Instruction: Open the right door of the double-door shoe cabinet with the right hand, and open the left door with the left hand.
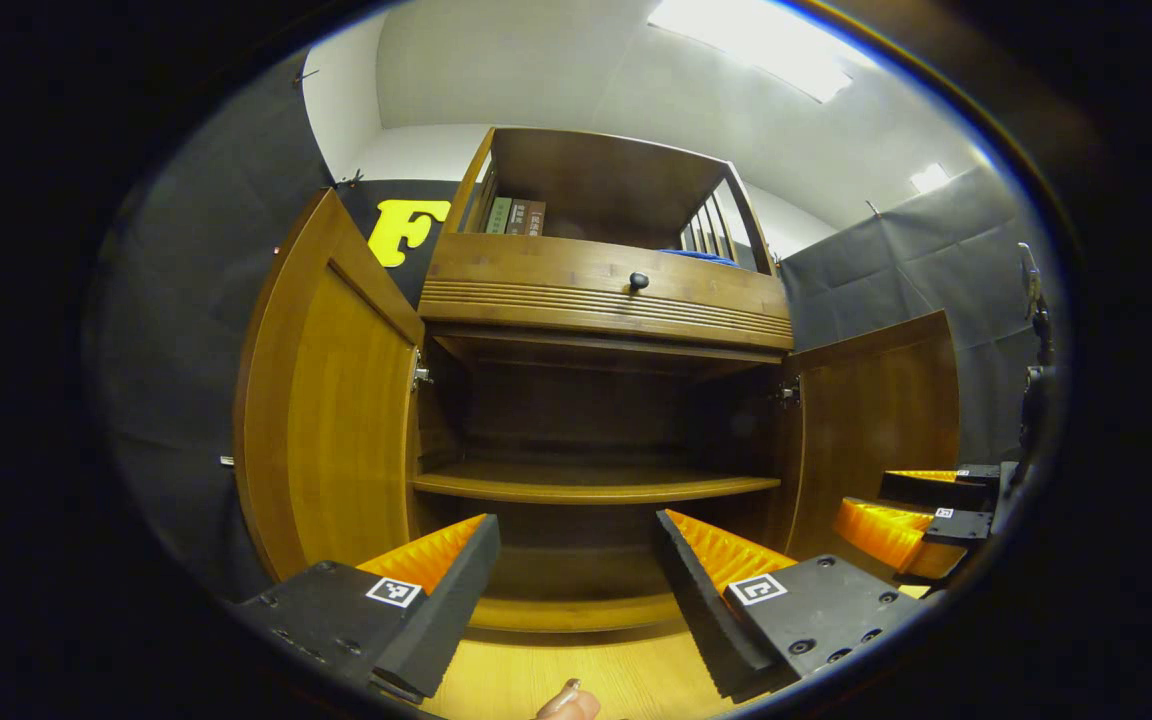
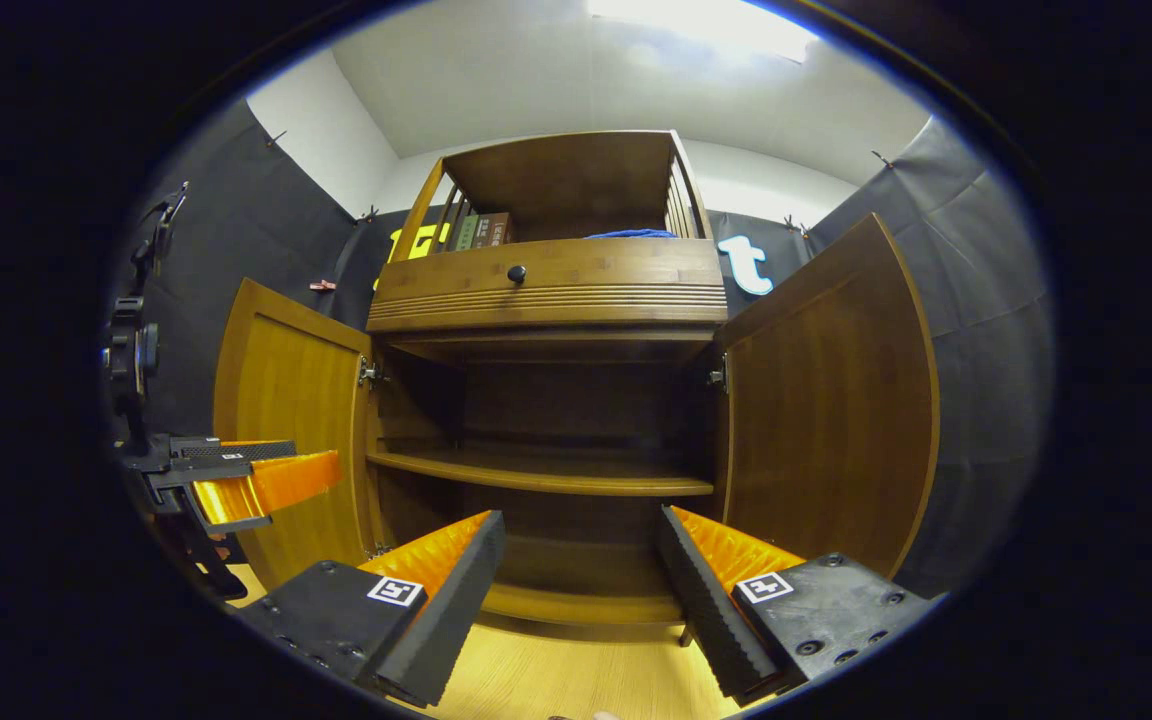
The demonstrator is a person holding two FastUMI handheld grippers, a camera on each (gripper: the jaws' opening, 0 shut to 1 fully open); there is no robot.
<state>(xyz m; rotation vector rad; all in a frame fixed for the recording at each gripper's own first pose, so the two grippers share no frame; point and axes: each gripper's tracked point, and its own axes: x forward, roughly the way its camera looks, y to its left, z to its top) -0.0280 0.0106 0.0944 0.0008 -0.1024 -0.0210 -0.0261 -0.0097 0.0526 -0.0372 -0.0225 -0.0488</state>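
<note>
The left door (image 1: 326, 400) of the shoe cabinet (image 1: 596, 300) stands swung out, and the left tool (image 1: 576, 570) sits in front of the open cabinet with its fingers spread wide, holding and touching nothing. The inner shelf (image 1: 596, 487) lies bare between the doors. The right door (image 2: 826, 400) is likewise swung out; the right tool (image 2: 581, 570) gapes wide before it, gripping nothing.

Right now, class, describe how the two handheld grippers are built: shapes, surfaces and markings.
Each gripper, left gripper and right gripper, has two wedge-shaped fingers with ridged, toothed inner faces. Each finger sits on a dark flat block with screw holes, carrying a small square black-and-white marker. In the right gripper view, the left gripper's body shows dark brackets and knobs.
</note>
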